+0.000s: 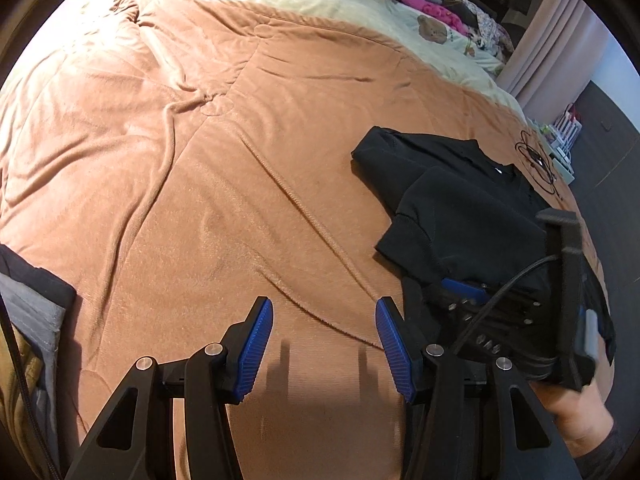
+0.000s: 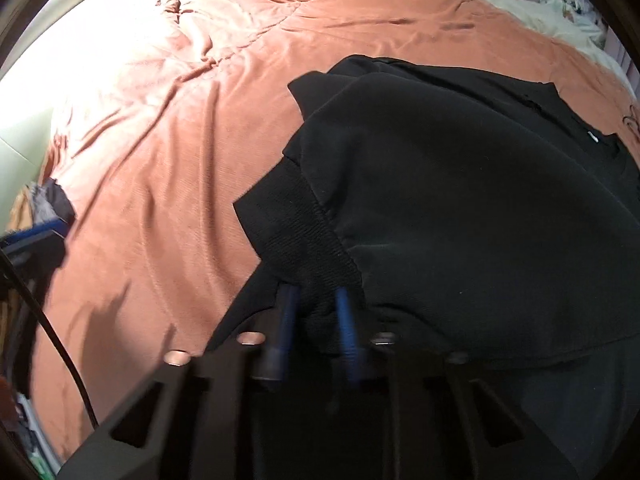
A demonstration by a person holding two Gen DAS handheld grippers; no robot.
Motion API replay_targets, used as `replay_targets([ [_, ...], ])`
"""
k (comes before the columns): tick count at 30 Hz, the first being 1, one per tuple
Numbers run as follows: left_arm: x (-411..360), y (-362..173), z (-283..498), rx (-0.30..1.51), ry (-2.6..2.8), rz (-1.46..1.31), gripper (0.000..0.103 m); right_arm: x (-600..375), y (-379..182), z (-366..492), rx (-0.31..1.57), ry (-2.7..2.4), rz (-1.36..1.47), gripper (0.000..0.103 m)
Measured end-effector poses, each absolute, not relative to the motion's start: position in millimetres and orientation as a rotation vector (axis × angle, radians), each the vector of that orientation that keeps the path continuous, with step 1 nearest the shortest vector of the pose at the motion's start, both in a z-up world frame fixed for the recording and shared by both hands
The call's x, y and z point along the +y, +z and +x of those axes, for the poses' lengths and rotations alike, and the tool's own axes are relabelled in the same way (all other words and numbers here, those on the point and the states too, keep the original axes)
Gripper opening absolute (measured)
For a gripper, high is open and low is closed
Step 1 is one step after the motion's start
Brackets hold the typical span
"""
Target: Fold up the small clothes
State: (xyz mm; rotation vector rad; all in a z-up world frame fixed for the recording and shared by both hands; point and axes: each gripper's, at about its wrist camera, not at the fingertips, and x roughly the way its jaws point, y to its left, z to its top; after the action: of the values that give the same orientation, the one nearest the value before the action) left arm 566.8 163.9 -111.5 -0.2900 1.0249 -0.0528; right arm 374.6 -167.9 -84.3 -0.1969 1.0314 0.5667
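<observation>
A small black top [image 1: 464, 200] lies partly folded on the peach blanket [image 1: 200, 160], at the right of the left wrist view. My left gripper [image 1: 324, 344] is open and empty above bare blanket, left of the garment. My right gripper [image 2: 316, 312] is shut on the ribbed black hem [image 2: 304, 240] and holds it lifted over the rest of the top [image 2: 480, 200]; its blue pads [image 2: 346, 320] are partly covered by cloth. The right gripper body [image 1: 520, 312] shows at the right of the left wrist view, against the garment.
The blanket [image 2: 160, 160] covers a wide bed. A cream sheet [image 1: 320, 4], plush toys and pink clothes [image 1: 436, 12] lie at the far end. Grey and dark cloth [image 1: 32, 312] sits at the left edge. A dark floor [image 1: 608, 152] lies beyond the right bed edge.
</observation>
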Motion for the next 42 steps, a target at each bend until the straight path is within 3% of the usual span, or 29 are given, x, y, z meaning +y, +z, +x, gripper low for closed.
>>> replay_targets([
  [13,115.6,-112.1,588.8,1.014,-0.137,-0.281,0.056,-284.5,2.9,378.4,0.902,0.486,-0.024,0.007],
  [25,55.1,-150.7,617.2,1.064,-0.141,-0.16,0.056,-428.4,26.6,374.9,0.833,0.297,0.109,0.007],
  [32,52.3,-173.5,623.9,1.115,-0.114,-0.125,0.032,-486.9,14.4,371.8,0.843,0.19,0.171,0.007],
  [42,53.0,-181.2,621.6,1.126,-0.103,-0.122,0.032,-543.4,-1.6,326.4,0.801,0.059,0.333,0.004],
])
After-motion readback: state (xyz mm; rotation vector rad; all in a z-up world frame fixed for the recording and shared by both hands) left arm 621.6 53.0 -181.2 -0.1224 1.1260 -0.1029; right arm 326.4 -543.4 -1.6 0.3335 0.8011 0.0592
